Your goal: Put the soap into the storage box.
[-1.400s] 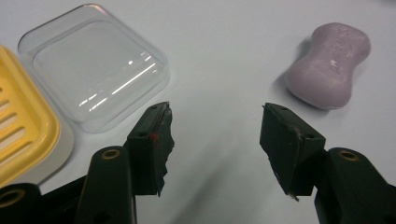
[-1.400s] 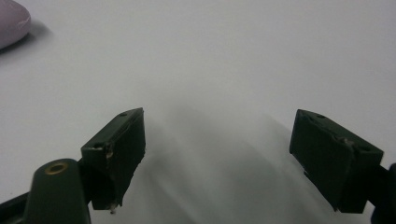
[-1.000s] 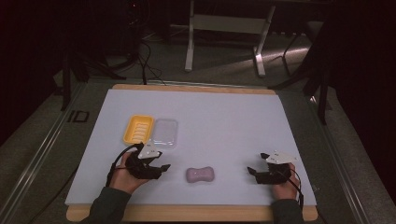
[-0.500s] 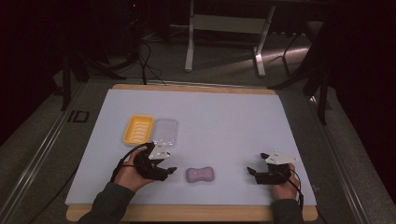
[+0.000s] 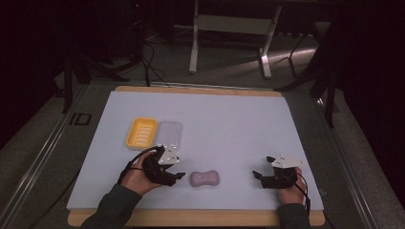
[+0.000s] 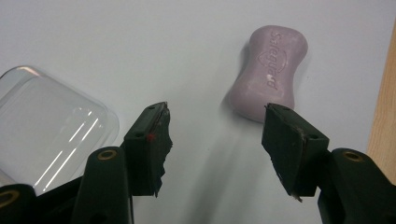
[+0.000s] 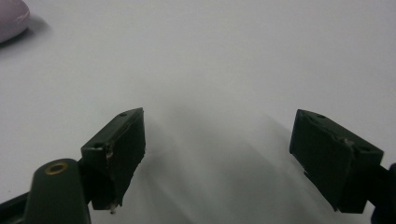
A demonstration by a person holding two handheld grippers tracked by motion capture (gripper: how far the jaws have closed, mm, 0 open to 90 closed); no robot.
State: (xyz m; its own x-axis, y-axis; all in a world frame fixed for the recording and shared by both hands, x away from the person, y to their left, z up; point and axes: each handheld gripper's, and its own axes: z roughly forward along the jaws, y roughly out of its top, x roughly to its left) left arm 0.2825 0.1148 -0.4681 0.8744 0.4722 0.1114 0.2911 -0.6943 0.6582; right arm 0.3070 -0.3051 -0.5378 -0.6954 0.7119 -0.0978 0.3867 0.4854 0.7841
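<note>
A lilac bar of soap (image 5: 205, 178) lies near the front edge of the white table mat (image 5: 224, 124); the left gripper view shows the soap (image 6: 269, 70) just beyond the jaws. My left gripper (image 5: 177, 176) is open, a short way left of the soap, with nothing between its fingers (image 6: 150, 140). A yellow soap dish (image 5: 142, 133) and a clear lid (image 5: 170, 133) sit side by side behind it. The clear lid (image 6: 51, 130) lies to the left of the left gripper's jaws. My right gripper (image 5: 258, 175) rests open at the front right, holding nothing, its fingers (image 7: 119, 149) wide apart.
The wooden table edge (image 5: 191, 217) runs along the front, close to both hands. A metal stand (image 5: 229, 28) is on the floor beyond the table. Bare mat stretches across the middle and back.
My left gripper has moved right and toward the front, closing in on the soap. The right gripper has stayed still.
</note>
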